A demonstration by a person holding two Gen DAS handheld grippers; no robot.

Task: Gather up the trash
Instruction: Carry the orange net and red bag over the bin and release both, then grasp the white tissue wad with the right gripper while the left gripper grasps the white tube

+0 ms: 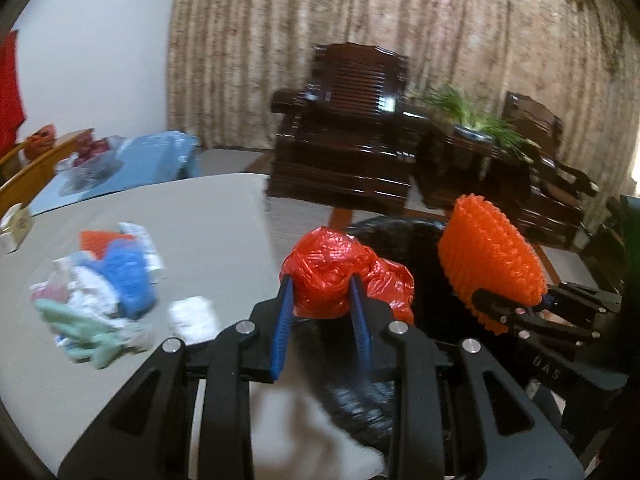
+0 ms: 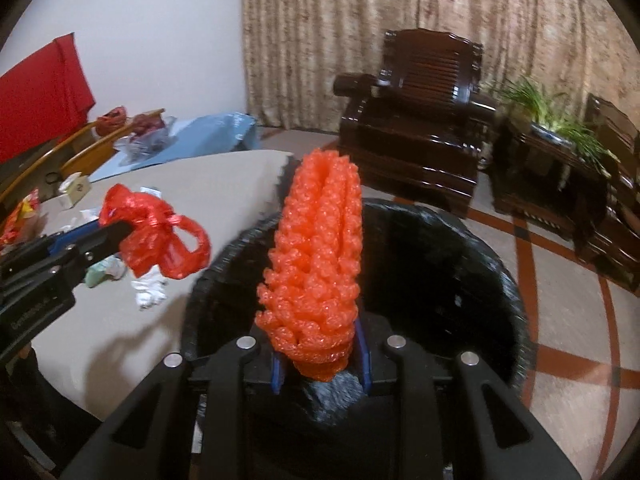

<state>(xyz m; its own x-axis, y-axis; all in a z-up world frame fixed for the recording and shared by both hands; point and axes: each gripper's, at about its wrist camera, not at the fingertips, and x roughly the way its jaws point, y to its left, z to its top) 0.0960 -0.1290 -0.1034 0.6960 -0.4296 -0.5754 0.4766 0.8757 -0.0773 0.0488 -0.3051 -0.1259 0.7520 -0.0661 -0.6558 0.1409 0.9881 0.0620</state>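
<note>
A: Blue pads (image 1: 282,334) of the left tongs (image 1: 322,300) clamp a red bag (image 1: 340,276), tilted downward at the table's edge (image 1: 256,184).

B: And the right tongs (image 2: 320,354)?

A: Also angled down, gripping one orange foam net (image 2: 316,256) over the black-lined bin (image 2: 440,248).

B: Counts?

A: Two tongs, one bag, one net, one bin. A trash pile (image 1: 100,292) lies left of the left tongs on the table.

B: Room?

A: Bin mouth gapes just ahead of both; two dark chairs (image 1: 348,128) stand well beyond.
</note>
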